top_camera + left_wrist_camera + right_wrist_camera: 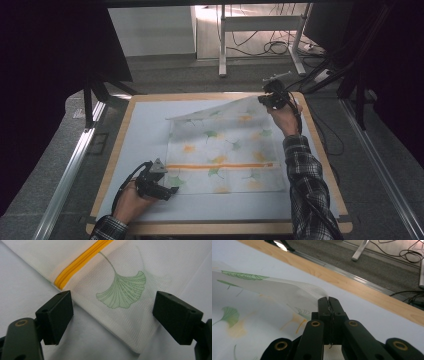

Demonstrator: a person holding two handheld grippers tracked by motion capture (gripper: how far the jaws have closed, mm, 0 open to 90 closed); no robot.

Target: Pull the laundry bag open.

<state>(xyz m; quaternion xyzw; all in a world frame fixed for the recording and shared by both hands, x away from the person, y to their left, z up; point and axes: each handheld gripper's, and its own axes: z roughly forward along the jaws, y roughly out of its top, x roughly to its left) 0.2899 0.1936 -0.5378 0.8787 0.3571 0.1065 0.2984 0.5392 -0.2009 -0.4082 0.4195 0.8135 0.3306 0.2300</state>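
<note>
We see a white mesh laundry bag printed with green and orange ginkgo leaves lying on the pale sheet that covers the wooden bench, nearer the bench's right edge than its left. An orange zipper runs across the bag parallel to the near edge. Our right gripper is up at the far right corner of the bench, its jaws pressed tight together on the bag's far right corner, which is lifted clear of the sheet so the far edge of the mesh rises in a slope toward it. Our left gripper sits low near the bag's near left corner, jaws spread wide; in the left gripper view that corner, with one green leaf and the zipper's end, lies between the jaws with neither pad touching it
</note>
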